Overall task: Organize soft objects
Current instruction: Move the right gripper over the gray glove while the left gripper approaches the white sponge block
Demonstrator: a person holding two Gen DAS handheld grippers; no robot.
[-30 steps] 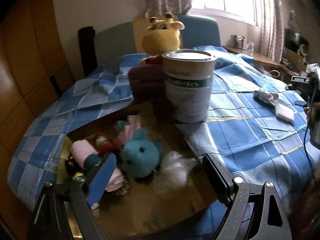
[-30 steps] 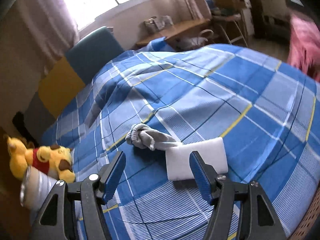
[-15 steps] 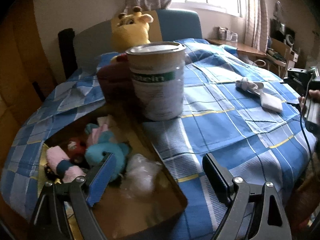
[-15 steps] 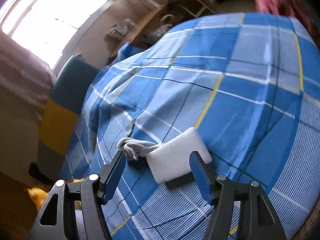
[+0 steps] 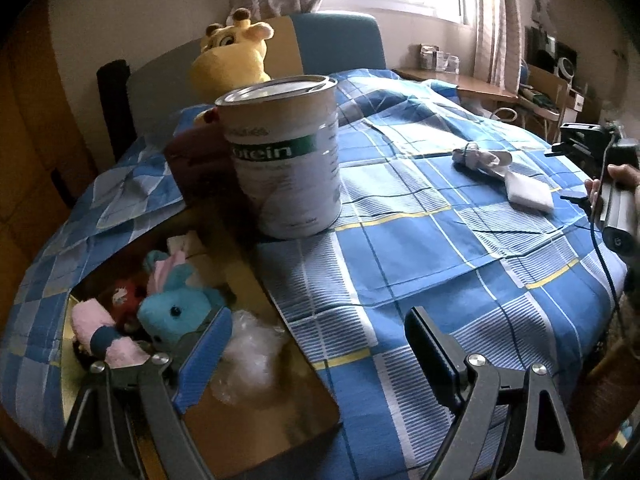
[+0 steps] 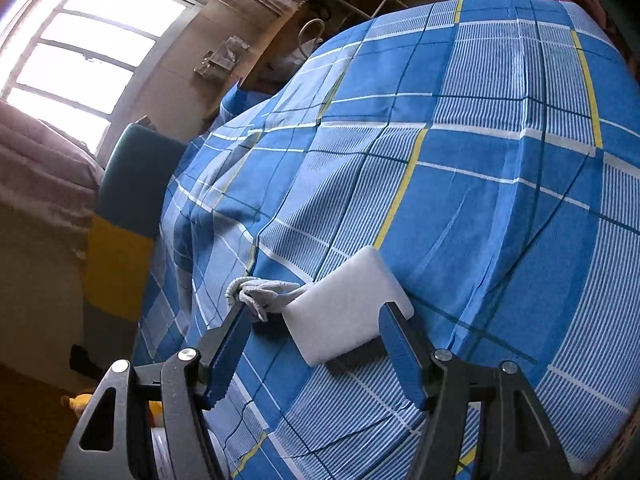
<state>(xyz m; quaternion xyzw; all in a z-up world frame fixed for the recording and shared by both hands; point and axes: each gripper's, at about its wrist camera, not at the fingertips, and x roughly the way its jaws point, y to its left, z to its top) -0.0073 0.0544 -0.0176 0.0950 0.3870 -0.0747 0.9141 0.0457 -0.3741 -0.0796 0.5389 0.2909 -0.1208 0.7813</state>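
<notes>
While daylight fills the window behind, the right gripper (image 6: 312, 344) hangs with jaws apart over a white foam block (image 6: 348, 308) lying on the blue checked bedspread (image 6: 480, 200), its pads clear of the block's sides. A knotted grey cloth (image 6: 260, 292) touches the block's far end. The left gripper (image 5: 316, 356), jaws wide and empty, hovers over the edge of a cardboard box (image 5: 280, 412) holding a teal plush (image 5: 176, 312) and pink rolled cloth (image 5: 100, 332), beside a tall tin (image 5: 286, 156).
</notes>
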